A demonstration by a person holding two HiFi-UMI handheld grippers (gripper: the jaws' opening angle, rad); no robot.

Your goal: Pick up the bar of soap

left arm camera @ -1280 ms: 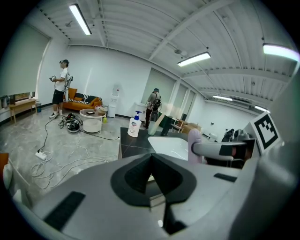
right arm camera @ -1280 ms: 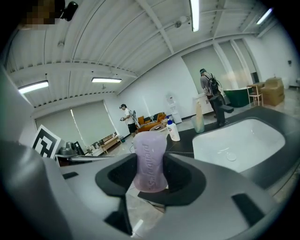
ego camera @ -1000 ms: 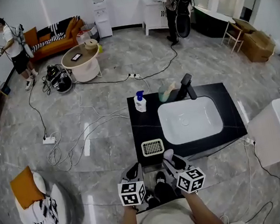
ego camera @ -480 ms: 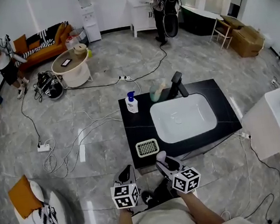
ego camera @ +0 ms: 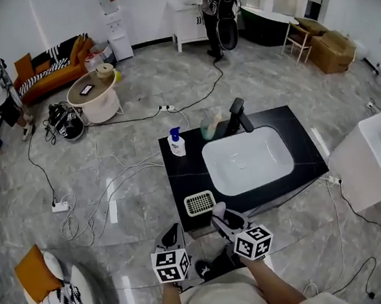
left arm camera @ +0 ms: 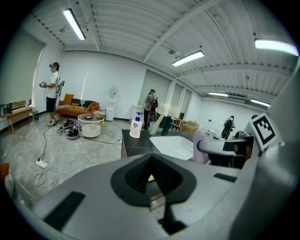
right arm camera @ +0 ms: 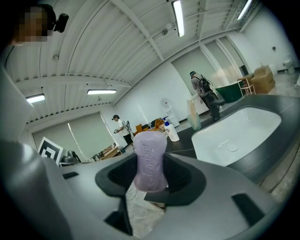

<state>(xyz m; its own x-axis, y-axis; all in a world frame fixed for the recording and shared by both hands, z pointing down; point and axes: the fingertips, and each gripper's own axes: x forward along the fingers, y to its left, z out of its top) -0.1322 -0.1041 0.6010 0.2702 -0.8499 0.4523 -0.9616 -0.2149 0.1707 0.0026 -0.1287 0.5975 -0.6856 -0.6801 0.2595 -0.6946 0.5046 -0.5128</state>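
A pale purple bar of soap (right arm camera: pixel 150 158) stands upright between the pads of my right gripper (right arm camera: pixel 151 180), which is shut on it. In the head view the soap (ego camera: pixel 219 211) is held just off the front edge of the black counter (ego camera: pixel 180 179), to the right of a white slotted soap dish (ego camera: pixel 199 203). My left gripper (ego camera: pixel 172 237) hangs beside it, lower left, with its pads together and nothing between them (left arm camera: pixel 152 180). From the left gripper view the soap (left arm camera: pixel 200 146) shows at the right, in the other gripper.
A white basin (ego camera: pixel 248 161) with a black tap (ego camera: pixel 238 115) fills the counter. A pump bottle (ego camera: pixel 175 143) stands at its back left corner. Cables (ego camera: pixel 104 188) trail over the floor to the left, a white box (ego camera: pixel 372 164) stands right, and people stand far behind.
Both grippers stay where they were, the soap still in the right one. The head view has swung a little, so the counter sits further left in the picture.
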